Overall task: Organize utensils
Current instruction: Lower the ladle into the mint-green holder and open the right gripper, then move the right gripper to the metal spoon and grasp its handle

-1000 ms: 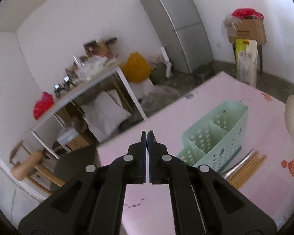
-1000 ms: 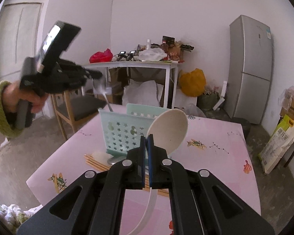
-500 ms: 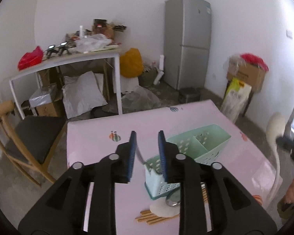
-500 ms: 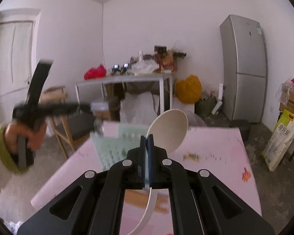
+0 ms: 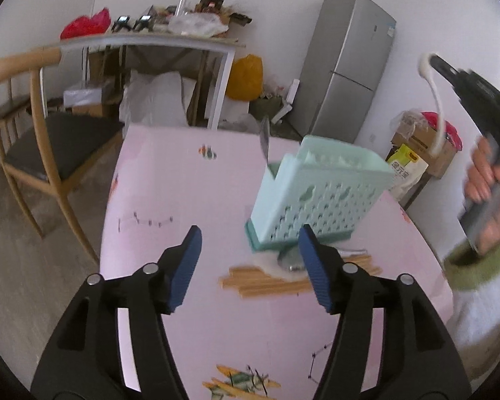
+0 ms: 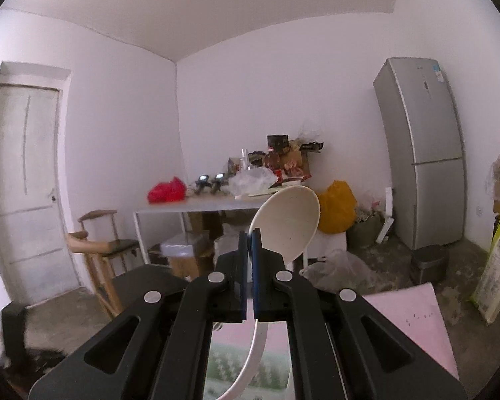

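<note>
The right gripper (image 6: pixel 249 243) fingers pinch the white spoon (image 6: pixel 288 221) high above the green basket (image 5: pixel 320 196), ready to drop it in. The left gripper (image 5: pixel 250 263) is opening, empty, near the chopsticks (image 5: pixel 266 281) just beside the basket.

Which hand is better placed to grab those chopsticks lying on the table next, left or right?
Left. The left gripper is empty, jaws opening, above the chopsticks. The right gripper is shut on the white spoon.

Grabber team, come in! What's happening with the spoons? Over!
Left gripper opening, empty. Right gripper shut on white spoon, held high. Chopsticks beside green caddy. Path clear.
</note>
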Tool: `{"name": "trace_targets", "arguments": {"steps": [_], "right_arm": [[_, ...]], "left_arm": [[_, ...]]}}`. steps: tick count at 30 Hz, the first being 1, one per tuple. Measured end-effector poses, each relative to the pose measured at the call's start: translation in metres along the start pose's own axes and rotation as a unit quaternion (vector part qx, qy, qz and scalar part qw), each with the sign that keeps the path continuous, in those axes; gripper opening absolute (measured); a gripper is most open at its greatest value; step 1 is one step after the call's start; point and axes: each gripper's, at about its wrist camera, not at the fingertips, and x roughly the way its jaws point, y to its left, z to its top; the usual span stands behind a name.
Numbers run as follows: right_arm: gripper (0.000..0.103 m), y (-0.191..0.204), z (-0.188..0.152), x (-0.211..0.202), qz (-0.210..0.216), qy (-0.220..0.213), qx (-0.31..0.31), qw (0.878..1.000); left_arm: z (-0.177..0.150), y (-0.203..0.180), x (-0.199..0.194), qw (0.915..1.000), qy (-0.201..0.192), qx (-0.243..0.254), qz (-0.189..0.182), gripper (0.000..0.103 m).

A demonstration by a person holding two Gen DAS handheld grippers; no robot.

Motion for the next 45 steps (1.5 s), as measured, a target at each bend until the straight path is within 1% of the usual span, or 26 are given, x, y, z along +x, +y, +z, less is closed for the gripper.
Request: {"name": "trace_targets", "arguments": {"steps": [6, 9, 13, 17, 21, 25, 26, 27, 28, 29, 30, 31, 33, 36, 39, 40, 42, 45], "right_arm": [[0.002, 0.007, -0.010, 0.040, -0.015, -0.006, -0.036, 0.999], [0.002, 0.011, -0.023, 0.056, -0.017, 0.005, -0.046, 0.999], [0.002, 0.016, -0.051, 0.068, -0.021, 0.029, -0.063, 0.997], [0.002, 0.021, -0.069, 0.068, -0.021, 0.047, -0.081, 0.995], [0.003, 0.029, -0.081, 0.057, -0.019, 0.058, -0.101, 0.993], [0.003, 0.034, -0.090, 0.045, -0.020, 0.078, -0.117, 0.990], [0.004, 0.035, -0.093, 0.041, -0.023, 0.086, -0.120, 0.989], [0.008, 0.036, -0.095, 0.038, -0.025, 0.094, -0.122, 0.988], [0.020, 0.036, -0.096, 0.033, -0.030, 0.104, -0.119, 0.987], [0.030, 0.034, -0.098, 0.029, -0.032, 0.109, -0.113, 0.987], [0.046, 0.033, -0.099, 0.024, -0.030, 0.111, -0.104, 0.988], [0.051, 0.031, -0.100, 0.021, -0.031, 0.113, -0.099, 0.988], [0.053, 0.029, -0.100, 0.011, -0.041, 0.122, -0.098, 0.987], [0.057, 0.025, -0.097, -0.007, -0.055, 0.120, -0.088, 0.987], [0.059, 0.018, -0.092, -0.028, -0.058, 0.116, -0.057, 0.990], [0.059, 0.015, -0.092, -0.036, -0.056, 0.120, -0.037, 0.991], [0.059, 0.010, -0.096, -0.046, -0.051, 0.133, -0.007, 0.990], [0.059, 0.006, -0.113, -0.056, -0.034, 0.174, 0.036, 0.984]], "left_arm": [[-0.014, 0.006, 0.005, 1.0000, 0.005, -0.003, 0.003, 0.067], [-0.015, 0.005, 0.009, 1.0000, 0.004, 0.003, 0.005, 0.070], [-0.015, 0.006, 0.012, 1.0000, 0.004, 0.004, 0.006, 0.071], [-0.016, 0.010, 0.017, 0.9999, 0.008, -0.005, 0.005, 0.071], [-0.016, 0.011, 0.019, 0.9999, 0.008, -0.006, 0.008, 0.071], [-0.016, 0.013, 0.017, 0.9999, 0.006, -0.012, 0.010, 0.072], [-0.016, 0.013, 0.016, 0.9999, 0.005, -0.012, 0.010, 0.072], [-0.016, 0.013, 0.015, 0.9999, 0.005, -0.012, 0.010, 0.072], [-0.017, 0.012, 0.014, 0.9999, 0.004, -0.011, 0.012, 0.072], [-0.017, 0.011, 0.013, 0.9999, 0.003, -0.009, 0.013, 0.072], [-0.018, 0.011, 0.012, 0.9999, 0.003, -0.008, 0.014, 0.072], [-0.018, 0.010, 0.011, 0.9999, 0.003, -0.007, 0.015, 0.072], [-0.020, 0.007, 0.008, 0.9999, 0.003, -0.004, 0.015, 0.072], [-0.021, 0.001, 0.002, 0.9998, -0.001, 0.005, 0.017, 0.073], [-0.022, -0.004, -0.004, 0.9997, -0.006, 0.013, 0.019, 0.075], [-0.023, -0.007, -0.006, 0.9997, -0.008, 0.015, 0.018, 0.075], [-0.025, -0.009, -0.008, 0.9997, -0.009, 0.018, 0.017, 0.075], [-0.027, -0.014, -0.011, 0.9997, -0.007, 0.020, 0.012, 0.075]]}}
